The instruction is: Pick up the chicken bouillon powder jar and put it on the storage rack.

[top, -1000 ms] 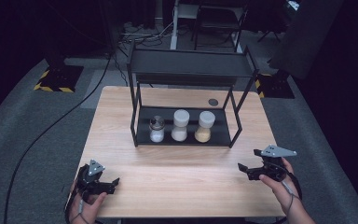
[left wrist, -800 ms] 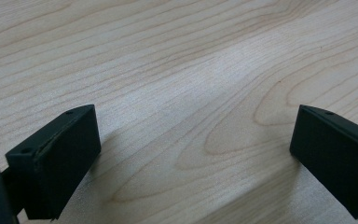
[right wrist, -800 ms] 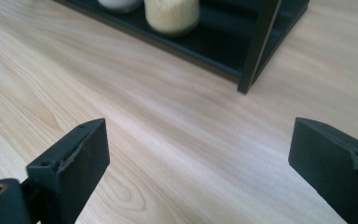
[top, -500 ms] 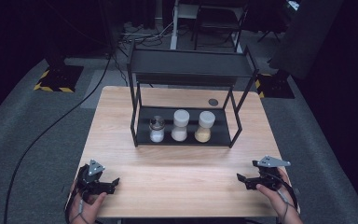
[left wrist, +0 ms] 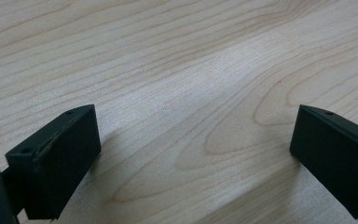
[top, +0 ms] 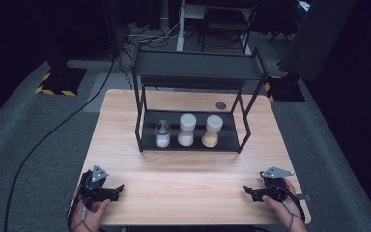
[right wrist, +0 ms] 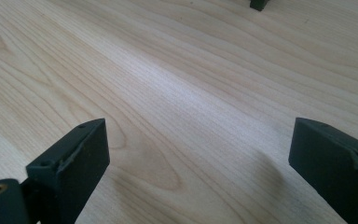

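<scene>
A black two-tier metal rack (top: 195,72) stands at the middle of the wooden table (top: 188,176). On its lower shelf three jars stand in a row: a clear one with white contents (top: 162,134), a white-lidded one (top: 187,129) and one with tan contents (top: 211,131). My left gripper (top: 118,188) rests low at the table's front left corner, and its jaws stand wide apart over bare wood (left wrist: 191,121). At the front right, my right gripper (top: 247,190) lies open, jaws spread over bare wood (right wrist: 196,126).
A small dark round disc (top: 221,105) lies on the table behind the rack at the right. One rack foot (right wrist: 259,4) shows at the top of the right gripper view. Grey carpet, cables and dark stands surround the table.
My right gripper has come down and toward the front edge of the table. The left gripper has stayed put.
</scene>
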Demonstrator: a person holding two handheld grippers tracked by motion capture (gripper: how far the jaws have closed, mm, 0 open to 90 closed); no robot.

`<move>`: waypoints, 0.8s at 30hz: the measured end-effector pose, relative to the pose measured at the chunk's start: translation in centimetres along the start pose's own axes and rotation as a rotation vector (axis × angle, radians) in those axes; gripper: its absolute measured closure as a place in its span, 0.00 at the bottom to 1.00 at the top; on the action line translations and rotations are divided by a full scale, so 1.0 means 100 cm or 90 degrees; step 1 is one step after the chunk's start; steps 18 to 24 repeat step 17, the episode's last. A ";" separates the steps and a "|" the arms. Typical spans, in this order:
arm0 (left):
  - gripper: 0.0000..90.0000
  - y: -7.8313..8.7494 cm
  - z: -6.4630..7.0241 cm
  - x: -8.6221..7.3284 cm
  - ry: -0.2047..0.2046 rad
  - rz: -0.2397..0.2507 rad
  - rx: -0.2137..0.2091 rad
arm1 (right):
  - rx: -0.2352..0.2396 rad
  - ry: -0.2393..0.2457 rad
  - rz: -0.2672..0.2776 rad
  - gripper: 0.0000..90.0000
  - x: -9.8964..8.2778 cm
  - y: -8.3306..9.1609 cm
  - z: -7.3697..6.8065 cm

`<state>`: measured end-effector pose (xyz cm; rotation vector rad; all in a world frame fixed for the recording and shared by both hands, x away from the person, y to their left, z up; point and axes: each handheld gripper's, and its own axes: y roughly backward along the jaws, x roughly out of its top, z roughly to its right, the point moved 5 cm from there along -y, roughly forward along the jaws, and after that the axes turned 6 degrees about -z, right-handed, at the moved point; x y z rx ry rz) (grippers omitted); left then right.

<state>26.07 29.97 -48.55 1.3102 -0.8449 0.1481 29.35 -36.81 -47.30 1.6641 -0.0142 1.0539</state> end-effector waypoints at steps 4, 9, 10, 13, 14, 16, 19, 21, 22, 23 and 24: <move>0.01 0.000 0.000 0.000 0.000 0.000 0.000 | 0.002 -0.008 -0.010 0.05 -0.002 -0.004 0.000; 0.01 0.000 0.000 0.000 0.000 0.000 0.000 | -0.006 -0.006 0.007 0.04 -0.007 -0.006 -0.002; 0.01 0.000 0.000 0.000 0.000 0.000 0.000 | -0.006 -0.007 0.012 0.04 -0.009 -0.007 -0.002; 0.01 0.000 0.000 0.000 0.000 0.000 0.000 | -0.005 -0.007 0.012 0.04 -0.009 -0.007 -0.002; 0.01 0.000 0.000 0.000 0.000 0.000 0.000 | -0.005 -0.006 0.012 0.03 -0.009 -0.007 -0.002; 0.01 0.000 0.000 0.000 0.000 0.000 0.000 | -0.003 -0.005 0.012 0.03 -0.009 -0.007 -0.002; 0.01 0.000 0.000 0.000 0.000 0.000 0.000 | -0.003 -0.004 0.012 0.03 -0.009 -0.007 -0.001; 0.01 0.000 0.000 0.000 0.000 0.000 0.000 | -0.003 -0.004 0.012 0.03 -0.009 -0.007 -0.001; 0.01 0.000 0.000 0.000 0.000 0.000 0.000 | -0.003 -0.004 0.012 0.03 -0.009 -0.007 -0.001; 0.01 0.000 0.000 0.000 0.000 0.000 0.000 | -0.003 -0.004 0.012 0.03 -0.009 -0.007 -0.001; 0.01 0.000 0.000 0.000 0.000 0.000 0.000 | -0.003 -0.004 0.012 0.03 -0.009 -0.007 -0.001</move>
